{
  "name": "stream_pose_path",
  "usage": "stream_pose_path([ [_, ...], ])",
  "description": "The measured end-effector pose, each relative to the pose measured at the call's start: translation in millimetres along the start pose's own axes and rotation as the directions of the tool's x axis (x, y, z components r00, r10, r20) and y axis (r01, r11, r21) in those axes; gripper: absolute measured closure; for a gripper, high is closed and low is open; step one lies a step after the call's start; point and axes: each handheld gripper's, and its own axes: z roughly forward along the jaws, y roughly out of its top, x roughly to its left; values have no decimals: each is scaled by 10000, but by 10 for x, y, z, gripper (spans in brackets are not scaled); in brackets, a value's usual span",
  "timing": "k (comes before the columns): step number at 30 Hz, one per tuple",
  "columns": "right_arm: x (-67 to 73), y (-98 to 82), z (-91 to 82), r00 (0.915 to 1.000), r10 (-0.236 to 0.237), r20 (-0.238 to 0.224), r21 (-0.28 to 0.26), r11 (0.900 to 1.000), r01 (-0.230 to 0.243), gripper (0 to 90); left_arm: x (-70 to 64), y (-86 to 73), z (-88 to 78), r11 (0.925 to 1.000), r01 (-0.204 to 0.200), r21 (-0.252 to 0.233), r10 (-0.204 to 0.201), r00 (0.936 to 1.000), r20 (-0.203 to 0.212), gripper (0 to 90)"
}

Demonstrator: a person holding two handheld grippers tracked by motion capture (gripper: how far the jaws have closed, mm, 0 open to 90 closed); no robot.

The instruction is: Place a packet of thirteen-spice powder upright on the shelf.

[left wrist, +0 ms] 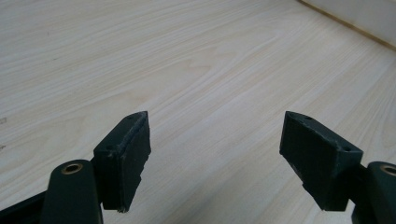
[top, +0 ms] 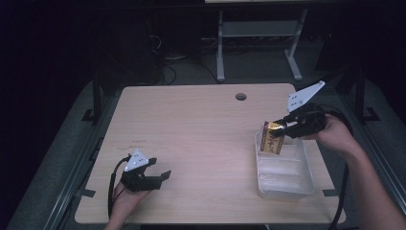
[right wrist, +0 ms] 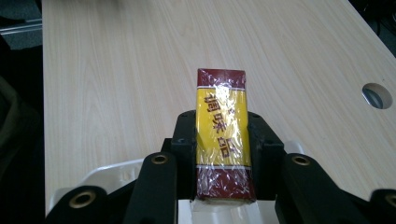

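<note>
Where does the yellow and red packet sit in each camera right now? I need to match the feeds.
High view: the yellow and red packet is at right, held upright over the far end of the clear tray by the right gripper.
Left gripper view: not in it; open jaws over bare table.
Right gripper view: packet at centre, clamped between the jaws.
Shared landmark: the round cable hole in the table.
</note>
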Motion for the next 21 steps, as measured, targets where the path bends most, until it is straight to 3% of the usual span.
stream_pose_path([
  [21, -91, -219, 167, 9983, 587, 62, 346, 9977, -589, 683, -5, -3, 6, 10000, 39, 14, -39, 10000, 12, 242],
])
